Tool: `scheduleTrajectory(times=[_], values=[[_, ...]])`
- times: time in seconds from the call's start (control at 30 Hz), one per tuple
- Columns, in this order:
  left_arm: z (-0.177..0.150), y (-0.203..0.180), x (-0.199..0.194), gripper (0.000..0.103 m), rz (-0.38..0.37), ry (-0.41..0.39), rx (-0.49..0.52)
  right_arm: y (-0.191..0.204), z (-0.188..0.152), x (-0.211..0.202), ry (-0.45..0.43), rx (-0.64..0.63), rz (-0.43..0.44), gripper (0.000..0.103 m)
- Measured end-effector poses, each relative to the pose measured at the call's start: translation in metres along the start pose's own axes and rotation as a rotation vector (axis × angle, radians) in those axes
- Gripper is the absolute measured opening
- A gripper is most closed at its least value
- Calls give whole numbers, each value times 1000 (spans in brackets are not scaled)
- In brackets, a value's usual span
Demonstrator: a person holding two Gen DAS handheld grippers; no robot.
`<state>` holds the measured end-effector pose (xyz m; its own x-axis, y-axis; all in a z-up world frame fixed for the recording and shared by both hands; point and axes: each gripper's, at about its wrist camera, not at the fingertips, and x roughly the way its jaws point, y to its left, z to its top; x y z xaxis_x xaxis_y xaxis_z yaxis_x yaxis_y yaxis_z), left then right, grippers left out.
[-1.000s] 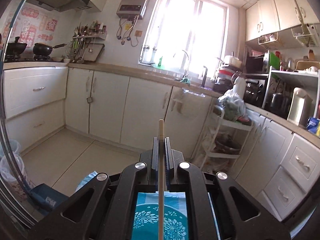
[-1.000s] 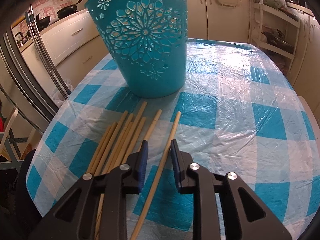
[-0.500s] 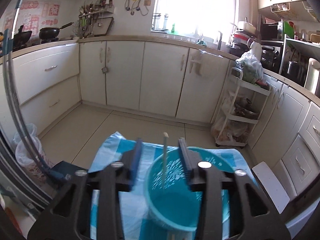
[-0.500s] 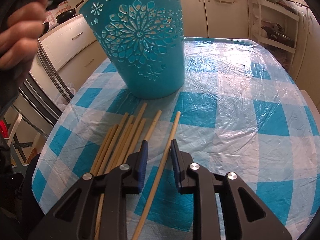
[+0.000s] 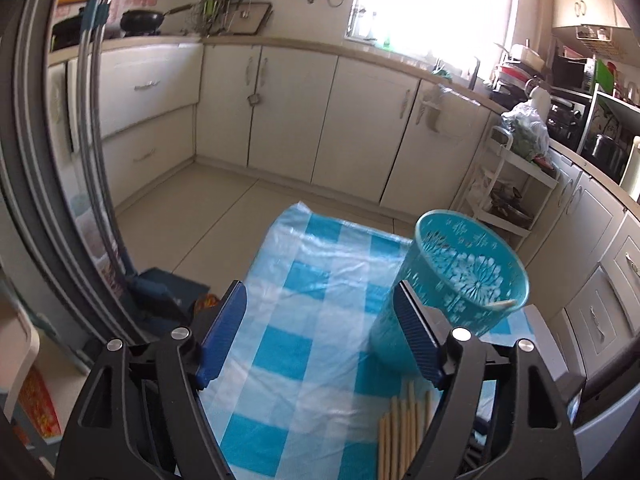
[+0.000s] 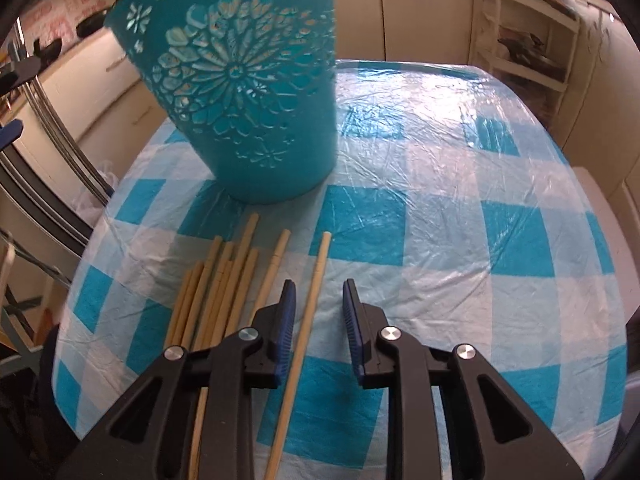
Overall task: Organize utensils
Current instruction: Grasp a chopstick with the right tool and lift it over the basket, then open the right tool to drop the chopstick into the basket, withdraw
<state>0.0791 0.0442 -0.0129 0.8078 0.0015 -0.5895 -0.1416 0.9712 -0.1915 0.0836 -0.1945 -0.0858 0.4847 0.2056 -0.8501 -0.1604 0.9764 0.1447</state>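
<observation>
The right gripper (image 6: 318,308) hangs low over the checked tablecloth (image 6: 460,184), its jaws partly open and empty, and a single chopstick (image 6: 306,322) lies on the cloth directly between them, nearer the left jaw. Its long axis runs almost straight ahead along the fingers, the far tip pointing toward the teal basket (image 6: 248,92), so the jaws already straddle it crosswise. The remaining chopsticks (image 6: 218,292) lie bunched just to its left, roughly parallel. The left gripper (image 5: 320,334) is spread wide and holds nothing; it sits higher, with the basket beyond its right jaw and one stick end (image 5: 502,303) resting on the rim. The right gripper looks much the nearer to the lone chopstick.
</observation>
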Motion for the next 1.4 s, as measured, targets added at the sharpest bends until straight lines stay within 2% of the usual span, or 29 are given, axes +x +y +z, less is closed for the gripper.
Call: scheduleTrajectory(times=[0.07, 0.13, 0.23, 0.33, 0.53, 0.7, 0.9, 1.03, 1.13, 1.27, 1.4], values=[[-10, 10, 0, 72, 8, 27, -2, 7, 3, 3, 15, -45, -41, 14], [-21, 18, 2, 72, 10, 56, 5, 7, 4, 4, 38, -66, -41, 6], [-40, 20, 11, 74, 23, 116, 34, -4, 2, 0, 62, -36, -12, 5], [-60, 23, 21, 74, 41, 177, 52, -23, -2, -11, 59, 47, 58, 5], [-77, 22, 28, 74, 53, 232, 71, -45, 8, -77, -113, 128, 186, 5], [-85, 18, 28, 74, 52, 260, 75, -40, 48, -137, -296, 139, 277, 5], [-87, 16, 22, 74, 45, 272, 73, -23, 91, -169, -481, 146, 365, 5], [-88, 16, 17, 74, 38, 273, 57, -8, 131, -175, -610, 162, 354, 5], [-86, 17, 14, 74, 32, 271, 42, 1, 162, -164, -693, 182, 304, 5], [-84, 19, 9, 74, 24, 264, 27, 7, 179, -136, -710, 191, 217, 5], [-83, 22, 9, 75, 15, 265, 9, 6, 179, -110, -671, 188, 157, 6]])
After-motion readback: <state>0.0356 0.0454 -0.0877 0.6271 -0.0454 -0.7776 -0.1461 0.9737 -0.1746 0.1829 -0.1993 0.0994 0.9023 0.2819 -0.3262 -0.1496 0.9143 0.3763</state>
